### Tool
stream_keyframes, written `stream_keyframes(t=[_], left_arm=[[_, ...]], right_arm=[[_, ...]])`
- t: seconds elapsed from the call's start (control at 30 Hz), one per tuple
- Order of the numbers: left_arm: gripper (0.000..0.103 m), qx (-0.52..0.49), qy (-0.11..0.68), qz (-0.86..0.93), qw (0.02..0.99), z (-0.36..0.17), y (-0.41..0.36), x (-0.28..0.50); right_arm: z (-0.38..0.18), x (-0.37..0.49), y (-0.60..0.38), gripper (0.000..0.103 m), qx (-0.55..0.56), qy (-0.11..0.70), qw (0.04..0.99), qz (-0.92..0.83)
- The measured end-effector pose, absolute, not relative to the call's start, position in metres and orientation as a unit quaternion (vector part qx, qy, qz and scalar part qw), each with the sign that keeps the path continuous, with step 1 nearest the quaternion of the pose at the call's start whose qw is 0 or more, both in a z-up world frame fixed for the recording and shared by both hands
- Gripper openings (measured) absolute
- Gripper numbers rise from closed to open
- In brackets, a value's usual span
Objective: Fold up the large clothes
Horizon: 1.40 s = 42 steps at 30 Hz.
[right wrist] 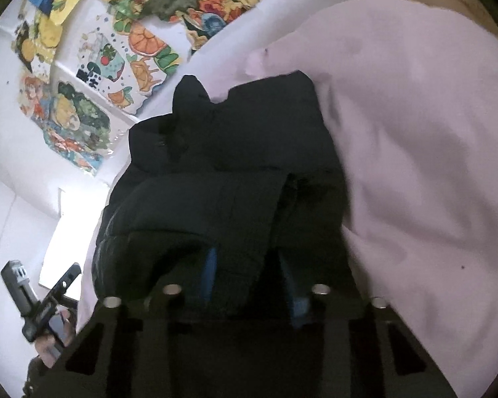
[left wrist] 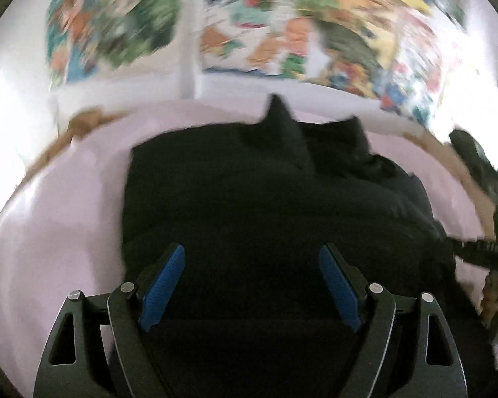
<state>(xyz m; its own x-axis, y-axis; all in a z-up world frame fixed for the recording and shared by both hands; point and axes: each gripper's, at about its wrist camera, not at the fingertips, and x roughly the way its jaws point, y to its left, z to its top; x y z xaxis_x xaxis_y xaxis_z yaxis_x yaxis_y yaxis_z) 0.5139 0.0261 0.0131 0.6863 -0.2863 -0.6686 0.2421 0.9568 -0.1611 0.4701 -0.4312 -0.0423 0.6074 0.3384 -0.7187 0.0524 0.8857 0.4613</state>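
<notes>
A large black padded garment (left wrist: 265, 182) lies bunched on a pale pink sheet (left wrist: 56, 219). My left gripper (left wrist: 252, 252) hovers over the garment's near part, open, its blue pads (left wrist: 164, 285) wide apart with nothing between them. In the right wrist view the garment (right wrist: 249, 132) rises in folds, and a thick fold runs down between the pads of my right gripper (right wrist: 247, 255), which is shut on it. The left gripper (right wrist: 46, 298), held by a hand, shows at the bottom left of that view.
The pink sheet (right wrist: 415, 139) spreads wide to the right of the garment. White walls with colourful posters (right wrist: 132, 53) stand close behind. A brown edge (left wrist: 83, 122) borders the sheet at the back. The left wrist view is blurred.
</notes>
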Motion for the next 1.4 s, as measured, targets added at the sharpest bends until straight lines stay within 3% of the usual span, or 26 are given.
stream_keyframes(t=[0.03, 0.17, 0.33, 0.53, 0.67, 0.9, 1.2, 1.4], left_arm=[[0.079, -0.047, 0.379, -0.137, 0.914, 0.008, 0.04, 0.52], [0.079, -0.077, 0.392, -0.104, 0.911, 0.002, 0.08, 0.532], [0.079, -0.072, 0.388, -0.091, 0.914, 0.003, 0.096, 0.54], [0.079, -0.021, 0.417, -0.078, 0.905, -0.026, 0.08, 0.553], [0.09, 0.002, 0.422, -0.058, 0.905, -0.043, 0.076, 0.557], [0.097, 0.013, 0.414, -0.045, 0.909, -0.065, 0.073, 0.559], [0.102, 0.032, 0.402, -0.034, 0.914, -0.078, 0.067, 0.561], [0.101, -0.003, 0.386, -0.026, 0.922, -0.052, 0.078, 0.548]], right_arm=[[-0.038, 0.469, -0.43, 0.009, 0.209, 0.429, 0.876, 0.076], [-0.013, 0.464, -0.42, 0.007, 0.138, 0.394, 0.907, 0.061], [0.001, 0.465, -0.416, 0.007, 0.075, 0.373, 0.924, 0.026], [-0.035, 0.473, -0.4, 0.007, -0.012, 0.414, 0.91, -0.014], [-0.05, 0.481, -0.394, 0.009, -0.057, 0.43, 0.901, -0.024], [-0.086, 0.493, -0.384, 0.009, -0.119, 0.461, 0.879, -0.029], [-0.106, 0.493, -0.38, 0.009, -0.15, 0.458, 0.875, -0.03], [-0.068, 0.472, -0.388, 0.015, -0.102, 0.419, 0.902, -0.024]])
